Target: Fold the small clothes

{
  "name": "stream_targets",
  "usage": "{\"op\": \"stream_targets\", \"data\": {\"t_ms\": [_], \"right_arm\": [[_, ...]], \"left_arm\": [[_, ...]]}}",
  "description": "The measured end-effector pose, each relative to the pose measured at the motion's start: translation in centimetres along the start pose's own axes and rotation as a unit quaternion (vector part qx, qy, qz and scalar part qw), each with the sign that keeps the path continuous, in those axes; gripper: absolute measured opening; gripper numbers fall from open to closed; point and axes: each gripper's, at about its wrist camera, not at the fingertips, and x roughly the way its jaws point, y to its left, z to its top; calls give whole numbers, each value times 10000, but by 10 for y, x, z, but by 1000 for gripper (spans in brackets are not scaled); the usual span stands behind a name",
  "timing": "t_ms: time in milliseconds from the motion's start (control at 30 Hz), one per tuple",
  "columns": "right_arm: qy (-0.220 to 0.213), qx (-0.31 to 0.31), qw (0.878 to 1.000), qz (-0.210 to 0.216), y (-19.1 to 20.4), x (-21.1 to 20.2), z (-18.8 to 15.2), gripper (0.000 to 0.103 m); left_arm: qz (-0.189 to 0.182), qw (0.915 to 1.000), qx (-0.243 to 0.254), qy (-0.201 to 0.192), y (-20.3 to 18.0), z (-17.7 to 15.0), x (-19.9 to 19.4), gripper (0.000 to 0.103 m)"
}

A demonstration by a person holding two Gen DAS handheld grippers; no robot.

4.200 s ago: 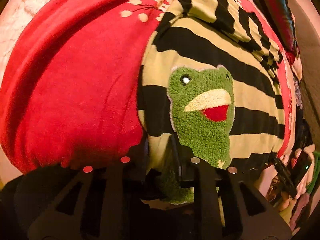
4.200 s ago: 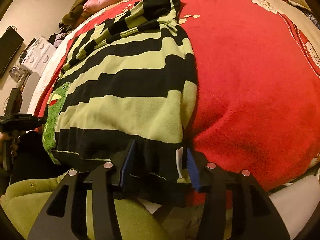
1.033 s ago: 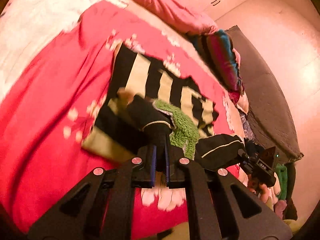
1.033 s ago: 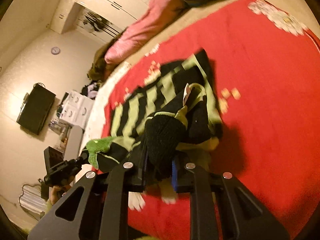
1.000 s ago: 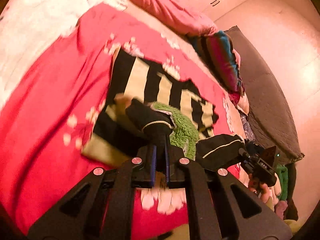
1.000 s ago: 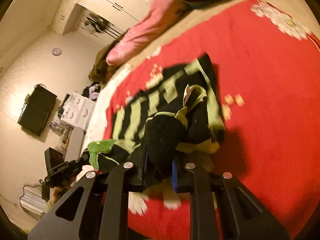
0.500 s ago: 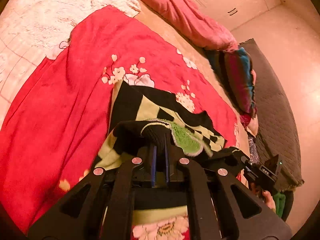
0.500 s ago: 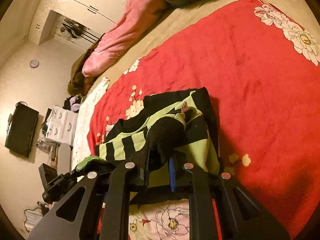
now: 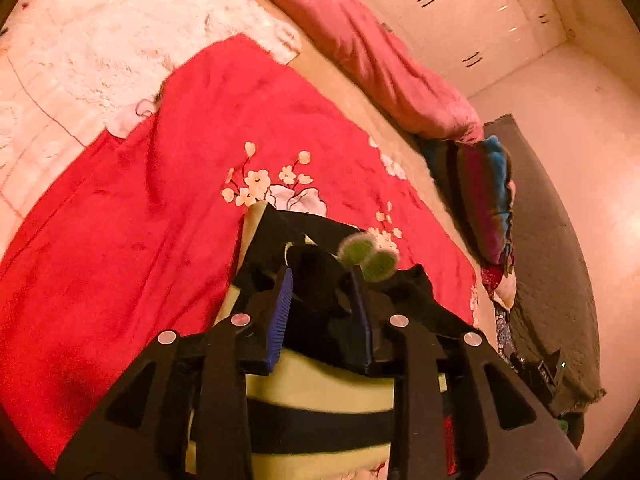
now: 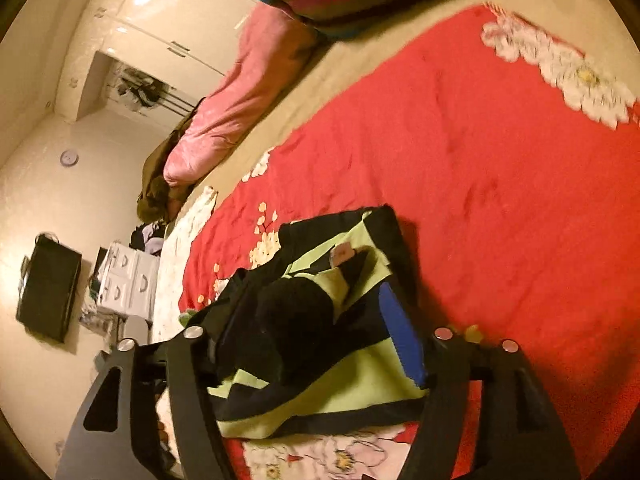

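The striped sweater [image 9: 316, 384] sits on the red blanket [image 9: 132, 216] of the bed, bunched low-centre in both wrist views, w/ its folded edge piled up right at the tongs. Left tongs [image 9: 322, 300] stand wide, blue pads apart; a black lump of cloth sits in the gap betw. them, but I can't tell if either pad touches it, so it looks let go rather than pinched. A fuzzy green bit [image 9: 368, 258] pokes up just past the tips, upper right of the gap. Right tongs [image 10: 316, 328] are also wide, w/ a black roll of the sweater [image 10: 320, 368] lying loose in the gap, nearer the left finger; the blue pad on the right finger is clear of it. The key relation: the garment's long axis runs away from both tongs toward frame top, green and black stripes crossing it, so the fold line lies straight ahead of the tips, not off to a side. Both sets are about equally near the piled edge. Judgement: first fold looks laid down; next move prob. needs a fresh grip on a side edge. Risk: the loose lump may spring open.
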Motion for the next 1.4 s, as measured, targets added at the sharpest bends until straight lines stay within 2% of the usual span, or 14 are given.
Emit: {"op": "stream_targets", "data": {"t_ms": [233, 400, 567, 700, 833, 867, 933, 967, 1000, 1033, 1100, 1267, 1367, 1400], "right_arm": [[376, -533, 9979, 59, -3, 4, -30, 78], [743, -622, 9943, -444, -20, 17, -59, 76], [467, -777, 9938, -644, -21, 8, -67, 64], [114, -1241, 9856, -1147, -11, 7, -61, 87], [162, -1205, 9864, -1103, -23, 15, -54, 86], [251, -1198, 9867, -1072, -27, 18, -54, 81], [468, -1252, 9874, -844, -30, 25, -57, 31], [557, -1300, 9873, -717, -29, 26, -59, 21], [557, -1379, 9867, -657, -26, 22, -62, 7], [547, -1435, 9858, -679, -25, 18, -64, 6], [514, -1438, 9838, -936, -29, 8, -68, 4], [777, -1696, 9699, -1563, -40, 7, -83, 11], [373, -2121, 9640, -1557, -18, -3, -79, 32], [182, -2251, 9619, -1539, -9, -8, -76, 51]], "left_arm": [[210, 9993, 221, -234, -2, -40, -25, 38], [461, 9984, 338, -42, 1, -57, -25, 46], [884, 9942, 607, -99, 3, -64, -22, 58], [1101, 9902, 832, -221, 2, -68, -24, 63], [1346, 9844, 1104, -261, 1, -72, -21, 70], [1395, 9835, 1130, -238, 2, -72, -19, 72], [1496, 9820, 1142, -137, 7, -74, -14, 73], [1499, 9823, 1123, -96, 9, -75, -12, 73], [1493, 9826, 1101, -14, 12, -77, -8, 67], [1476, 9830, 1094, 60, 15, -78, -6, 37], [1511, 9827, 1064, 117, 19, -79, -4, 13], [1499, 9830, 1058, 78, 22, -79, -6, 13], [1474, 9826, 1128, -27, 18, -80, -11, 15], [1472, 9822, 1166, -98, 17, -80, -13, 17]]}}
